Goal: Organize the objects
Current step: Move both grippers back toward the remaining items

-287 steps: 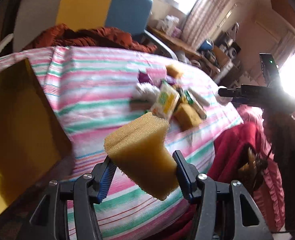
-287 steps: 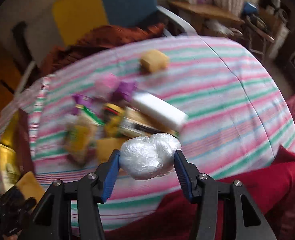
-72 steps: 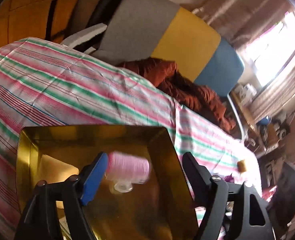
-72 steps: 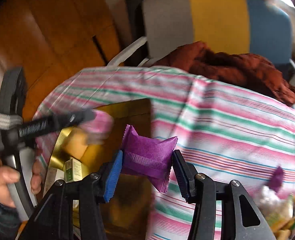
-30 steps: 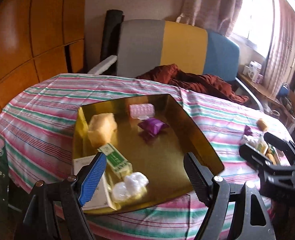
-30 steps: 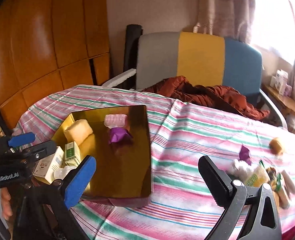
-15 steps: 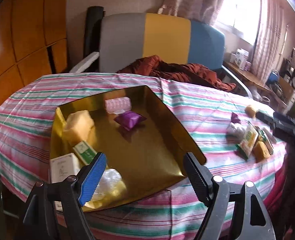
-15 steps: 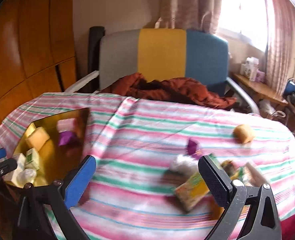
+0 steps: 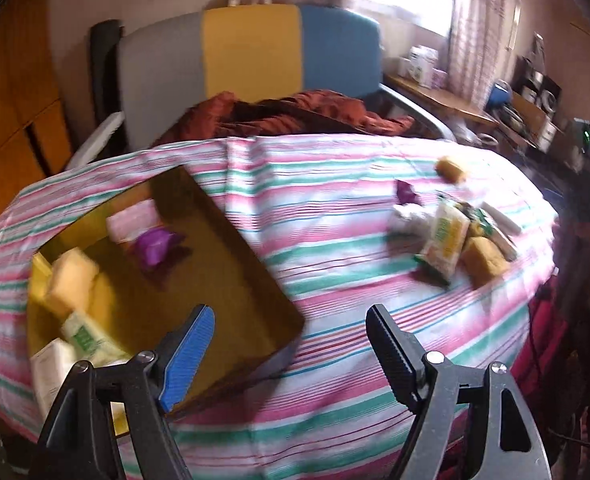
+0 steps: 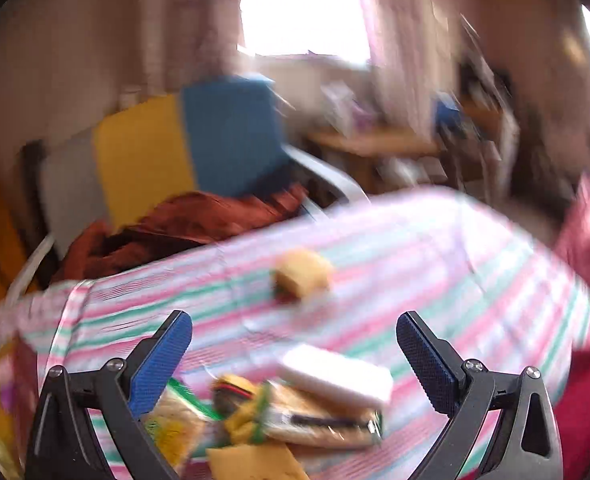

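1. The left gripper point(image 9: 291, 332) gapes wide with nothing between its jaws, above the striped tablecloth point(image 9: 335, 272) beside the gold tray point(image 9: 255, 280).
2. The right gripper point(image 10: 295, 340) is equally spread and empty, over the white block point(image 10: 335, 376) and snack packets point(image 10: 319, 420).
3. A purple packet point(image 9: 157, 246), pink roll point(image 9: 133, 218) and yellow sponge point(image 9: 73, 282) lie in the tray.

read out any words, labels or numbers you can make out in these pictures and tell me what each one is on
None can be read.
Green and white box in the gold tray: green label, too blurred.
Yellow packet on the striped tablecloth: print too blurred.
Packets under the white block: smeared by motion.
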Demonstrator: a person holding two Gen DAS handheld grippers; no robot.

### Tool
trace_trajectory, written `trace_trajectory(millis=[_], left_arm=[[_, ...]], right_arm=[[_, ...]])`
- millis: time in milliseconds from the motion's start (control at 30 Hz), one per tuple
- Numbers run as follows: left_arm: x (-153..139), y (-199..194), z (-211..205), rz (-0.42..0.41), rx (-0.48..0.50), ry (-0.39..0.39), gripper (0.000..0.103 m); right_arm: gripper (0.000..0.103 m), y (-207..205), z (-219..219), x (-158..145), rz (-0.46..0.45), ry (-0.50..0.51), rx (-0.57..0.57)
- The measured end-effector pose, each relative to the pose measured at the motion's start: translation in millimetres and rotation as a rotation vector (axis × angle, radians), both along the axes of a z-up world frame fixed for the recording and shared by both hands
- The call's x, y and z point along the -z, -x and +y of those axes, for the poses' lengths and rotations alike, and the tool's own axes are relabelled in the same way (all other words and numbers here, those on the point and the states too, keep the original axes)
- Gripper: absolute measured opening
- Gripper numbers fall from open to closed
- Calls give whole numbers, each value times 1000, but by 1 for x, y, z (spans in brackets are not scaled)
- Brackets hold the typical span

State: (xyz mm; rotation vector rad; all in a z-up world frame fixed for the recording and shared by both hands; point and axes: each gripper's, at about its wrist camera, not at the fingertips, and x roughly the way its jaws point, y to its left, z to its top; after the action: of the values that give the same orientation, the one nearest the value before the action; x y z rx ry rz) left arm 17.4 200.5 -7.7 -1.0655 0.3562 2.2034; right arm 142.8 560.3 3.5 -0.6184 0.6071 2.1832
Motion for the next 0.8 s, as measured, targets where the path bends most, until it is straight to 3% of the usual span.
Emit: trace_trajectory(millis=[167,567,800], left_arm=[[17,-11,54,-34,126,35,71],[39,-14,151,-84,320,54,68],[52,-22,202,23,428,142,68]], right_arm=[[103,-7,19,7,47,122,14],[103,-12,25,14,97,204,10],[103,-13,28,16,110,229,-1]])
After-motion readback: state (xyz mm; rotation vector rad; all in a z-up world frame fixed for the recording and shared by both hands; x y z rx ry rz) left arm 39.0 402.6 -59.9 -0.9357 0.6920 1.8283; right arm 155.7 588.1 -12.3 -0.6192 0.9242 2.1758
